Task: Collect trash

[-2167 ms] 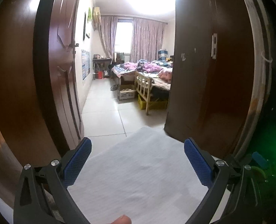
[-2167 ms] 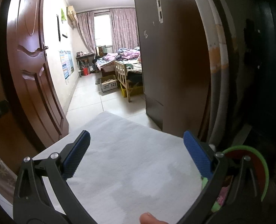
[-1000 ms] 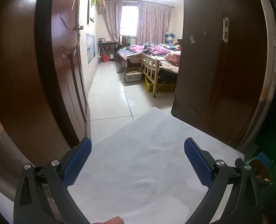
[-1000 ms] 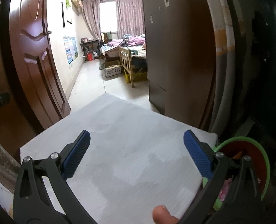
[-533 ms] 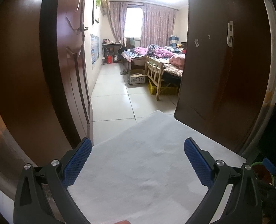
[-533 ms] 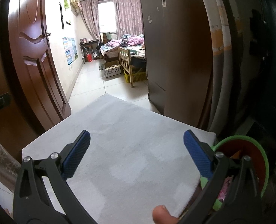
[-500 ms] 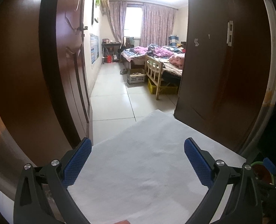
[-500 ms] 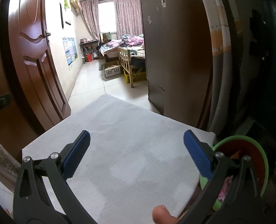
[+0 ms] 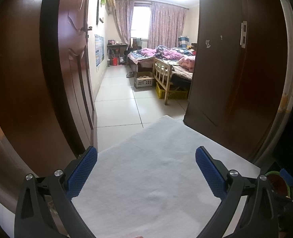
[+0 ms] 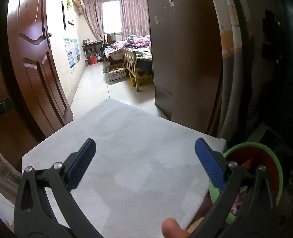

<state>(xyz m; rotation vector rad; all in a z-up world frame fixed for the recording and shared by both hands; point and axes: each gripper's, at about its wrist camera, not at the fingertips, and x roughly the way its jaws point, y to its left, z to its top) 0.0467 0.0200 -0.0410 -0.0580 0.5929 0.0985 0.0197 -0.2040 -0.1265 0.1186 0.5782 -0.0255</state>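
**Operator:** Trash status is requested, with the location of the receptacle.

**Technician:** Scraps, pink among them, are seen inside the green bin [image 10: 275, 168], which stands off the right edge of the white-covered table [image 10: 136, 158], just beside the right gripper [image 10: 145, 160]. In the left wrist view only a sliver of the bin [image 9: 273, 173] is visible at the far right. No loose trash is seen on the table.

**Operator:** Finger state is to be reported.

**Technician:** Both sets of blue pads are spread wide and nothing is held between them; this applies to the left gripper [image 9: 146, 168] as well.

**Operator:** What is changed against the earlier frames?

**Technician:** Both views are raised and drawn back slightly: more of the table and the tiled floor [image 9: 116, 103] is now exposed, and the bin is shown more fully at the right gripper. Jaw spacing is unchanged.

**Operator:** Consequence for the task?

**Technician:** With the table bare and the bin filled, collection is judged complete or nearly so. A further item cannot be located from these views.
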